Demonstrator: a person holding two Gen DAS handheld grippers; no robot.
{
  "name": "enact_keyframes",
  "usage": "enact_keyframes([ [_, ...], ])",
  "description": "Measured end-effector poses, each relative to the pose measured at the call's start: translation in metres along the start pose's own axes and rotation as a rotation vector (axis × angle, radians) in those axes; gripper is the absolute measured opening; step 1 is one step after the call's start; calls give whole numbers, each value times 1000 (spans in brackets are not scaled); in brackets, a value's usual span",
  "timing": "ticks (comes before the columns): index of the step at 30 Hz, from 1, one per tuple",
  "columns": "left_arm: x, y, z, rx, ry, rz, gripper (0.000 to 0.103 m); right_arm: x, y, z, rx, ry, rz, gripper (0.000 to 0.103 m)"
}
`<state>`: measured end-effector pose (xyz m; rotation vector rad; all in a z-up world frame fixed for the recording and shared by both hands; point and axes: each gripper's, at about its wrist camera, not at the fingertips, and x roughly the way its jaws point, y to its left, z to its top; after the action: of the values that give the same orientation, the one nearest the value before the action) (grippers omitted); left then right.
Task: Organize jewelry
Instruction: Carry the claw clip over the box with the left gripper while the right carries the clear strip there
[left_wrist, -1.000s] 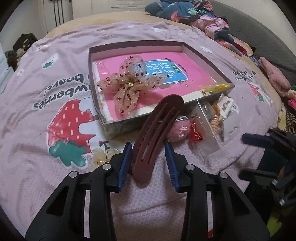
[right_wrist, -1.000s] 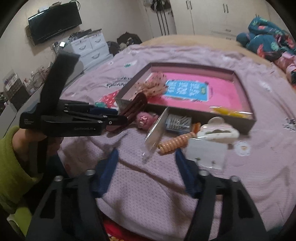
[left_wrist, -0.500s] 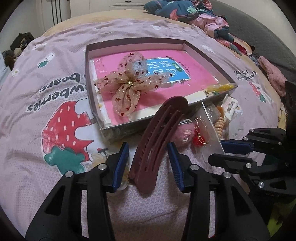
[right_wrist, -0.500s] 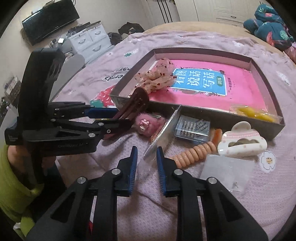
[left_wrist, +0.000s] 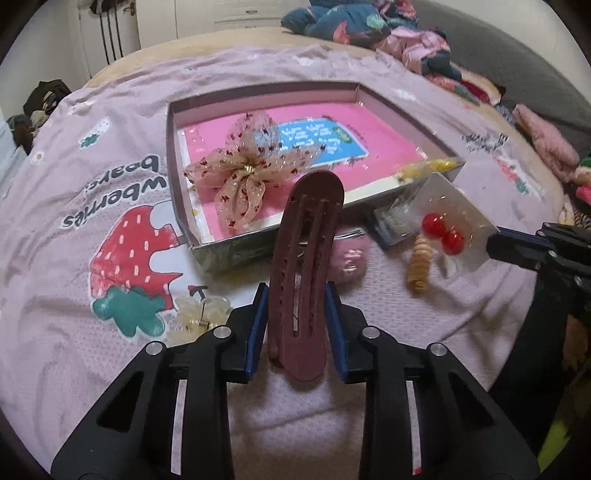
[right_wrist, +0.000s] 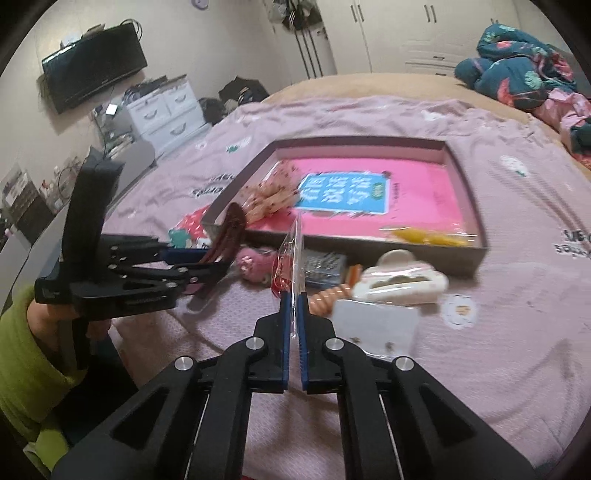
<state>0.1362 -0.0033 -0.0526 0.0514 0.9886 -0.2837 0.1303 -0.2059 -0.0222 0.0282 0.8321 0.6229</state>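
Fingers (right_wrist: 293, 314) pinch clear packet (right_wrist: 291, 258) | tilted downward, seemingly lifted

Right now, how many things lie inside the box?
3 visible: a sheer bow at its left, a pink book across the bottom, a yellow packet in the near right corner. More may hide underneath.

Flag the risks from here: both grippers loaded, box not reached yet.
1. The right gripper pinches only the edge of the clear earring packet. The thin film could slip or tear, dropping the red earrings.
2. The left gripper's fingers are closing on the maroon hair clip, gripped near one end; it could pivot or fall.
3. The two grippers sit close together at the near wall of the box, so they might collide.
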Motion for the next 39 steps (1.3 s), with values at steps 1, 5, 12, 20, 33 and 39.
enact_keyframes([
  [1,-6,0,-2,-4,-16,4,22,-5,-3,-1,5,-8,-5,4],
  [5,-24,3,-8,-41,-57,-3,22,-21,-14,-2,28,-39,-22,4],
  [12,-52,7,-17,-97,-119,6,22,-42,-25,-2,42,-81,-53,4],
  [20,-80,11,-6,-117,-186,33,22,-62,-30,5,43,-132,-59,4],
  [33,-99,-3,42,-103,-282,3,22,-85,-35,39,28,-216,-62,4],
  [39,-101,-13,64,-84,-317,-17,22,-91,-40,53,24,-246,-77,4],
])
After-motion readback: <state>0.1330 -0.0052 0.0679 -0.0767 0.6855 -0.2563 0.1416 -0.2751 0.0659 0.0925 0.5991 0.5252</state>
